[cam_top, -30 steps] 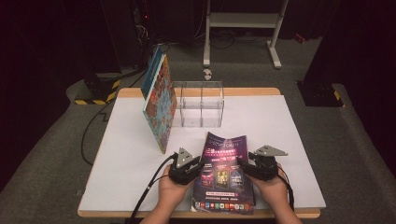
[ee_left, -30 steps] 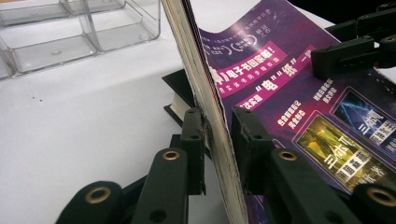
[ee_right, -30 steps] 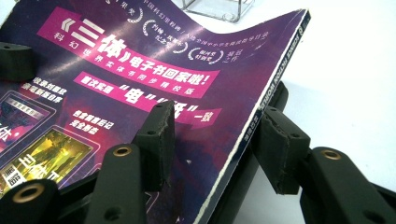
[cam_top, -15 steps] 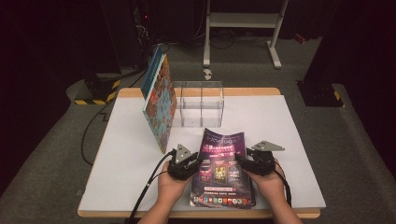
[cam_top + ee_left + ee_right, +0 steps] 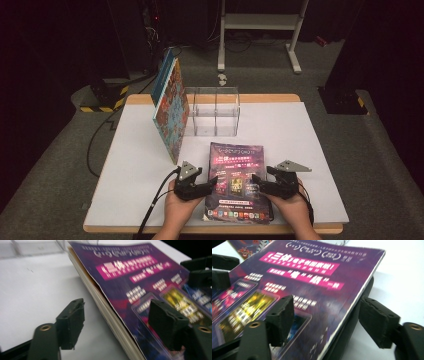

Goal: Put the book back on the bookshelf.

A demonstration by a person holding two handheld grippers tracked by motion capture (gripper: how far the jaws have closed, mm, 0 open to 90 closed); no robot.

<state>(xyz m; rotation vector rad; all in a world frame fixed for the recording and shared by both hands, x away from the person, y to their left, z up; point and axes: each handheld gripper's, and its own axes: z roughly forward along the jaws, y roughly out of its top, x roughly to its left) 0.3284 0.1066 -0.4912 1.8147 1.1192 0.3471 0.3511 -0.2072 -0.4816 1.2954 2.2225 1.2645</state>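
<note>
A purple magazine with pink lettering lies flat on the white table, near its front edge. My left gripper sits at the magazine's left edge and my right gripper at its right edge. In the left gripper view, the left gripper stands astride the edge of the magazine, pads clear of it. The right gripper likewise straddles the edge of the magazine without pressing. Both pairs of jaws have just been opening.
A clear plastic divider box stands at the table's back middle. A colourful book leans upright against its left side. A cable trails from the left gripper over the front edge. A white metal frame stands on the floor behind.
Both grippers' jaws have spread apart and let go of the magazine, which has settled flat on the table. The hands have stayed in place.
</note>
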